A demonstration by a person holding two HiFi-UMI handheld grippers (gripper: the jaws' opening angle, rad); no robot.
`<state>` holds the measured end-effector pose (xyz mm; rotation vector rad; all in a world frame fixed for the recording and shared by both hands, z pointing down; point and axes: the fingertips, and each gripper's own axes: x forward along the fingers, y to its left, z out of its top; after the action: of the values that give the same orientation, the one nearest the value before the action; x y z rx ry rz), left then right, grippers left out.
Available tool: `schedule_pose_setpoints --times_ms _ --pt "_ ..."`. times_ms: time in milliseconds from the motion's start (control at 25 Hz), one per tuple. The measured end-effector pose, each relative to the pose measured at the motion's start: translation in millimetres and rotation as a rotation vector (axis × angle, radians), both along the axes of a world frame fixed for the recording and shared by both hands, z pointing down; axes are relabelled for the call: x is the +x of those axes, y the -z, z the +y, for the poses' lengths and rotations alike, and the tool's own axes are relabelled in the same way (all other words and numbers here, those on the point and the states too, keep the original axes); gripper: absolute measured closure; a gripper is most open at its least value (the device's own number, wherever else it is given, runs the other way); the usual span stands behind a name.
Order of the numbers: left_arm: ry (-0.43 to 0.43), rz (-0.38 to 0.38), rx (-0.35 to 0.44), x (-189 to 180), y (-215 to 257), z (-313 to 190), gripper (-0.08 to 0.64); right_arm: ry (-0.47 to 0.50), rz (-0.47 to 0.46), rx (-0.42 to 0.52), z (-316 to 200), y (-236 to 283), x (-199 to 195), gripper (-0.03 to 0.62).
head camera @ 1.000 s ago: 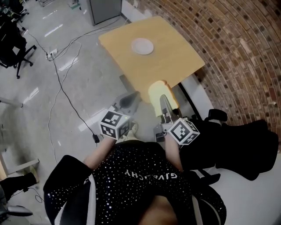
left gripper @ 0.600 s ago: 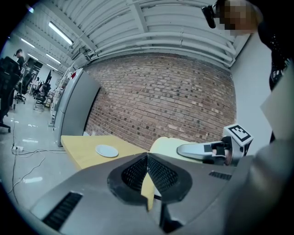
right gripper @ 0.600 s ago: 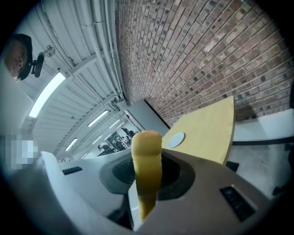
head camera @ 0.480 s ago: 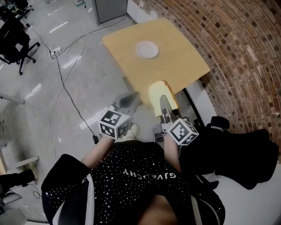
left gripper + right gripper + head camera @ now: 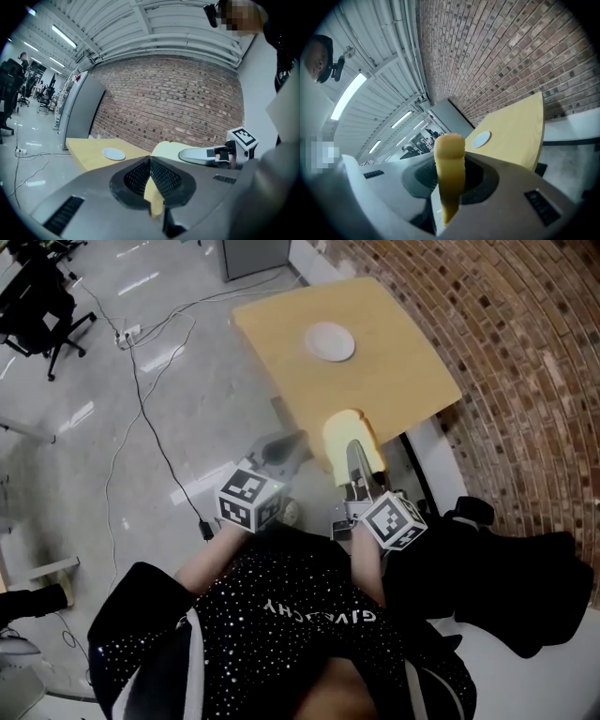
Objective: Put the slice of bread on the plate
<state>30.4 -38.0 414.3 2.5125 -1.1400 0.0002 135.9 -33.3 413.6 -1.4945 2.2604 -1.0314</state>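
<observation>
Where the right gripper grips: its jaws are closed part way on the slice of bread and press its two flat sides. The slice stands on edge and sticks out beyond the tips.
Left gripper: the jaws are closed, with the tips touching each other. A thin yellow strip shows in the gap behind the tips, and I cannot tell what it is.
Slice of bread, place: it is in the air in front of the person. In the head view it overlaps the near edge of the table, well apart from the plate.
Change from one second ago: in the head view the table and the plate sit more to the right of the picture. The slice is in the same grip, and the two grippers are side by side as before.
Plate: white and round, it lies flat on the far part of the table. Only its own white surface shows.
</observation>
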Motion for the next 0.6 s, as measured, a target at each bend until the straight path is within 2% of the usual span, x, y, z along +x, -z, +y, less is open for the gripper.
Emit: schedule_pose_setpoints --times_ms 320,600 --pt "0.008 -0.005 -0.019 -3.0 -5.9 2.9 0.55 0.008 -0.011 -0.023 -1.0 -8.4 -3.1 0.499" --pt "0.009 0.0 -0.04 -1.1 -11.5 -20.6 0.55 0.009 -0.013 -0.039 -22.6 -12.6 -2.7 0.499"
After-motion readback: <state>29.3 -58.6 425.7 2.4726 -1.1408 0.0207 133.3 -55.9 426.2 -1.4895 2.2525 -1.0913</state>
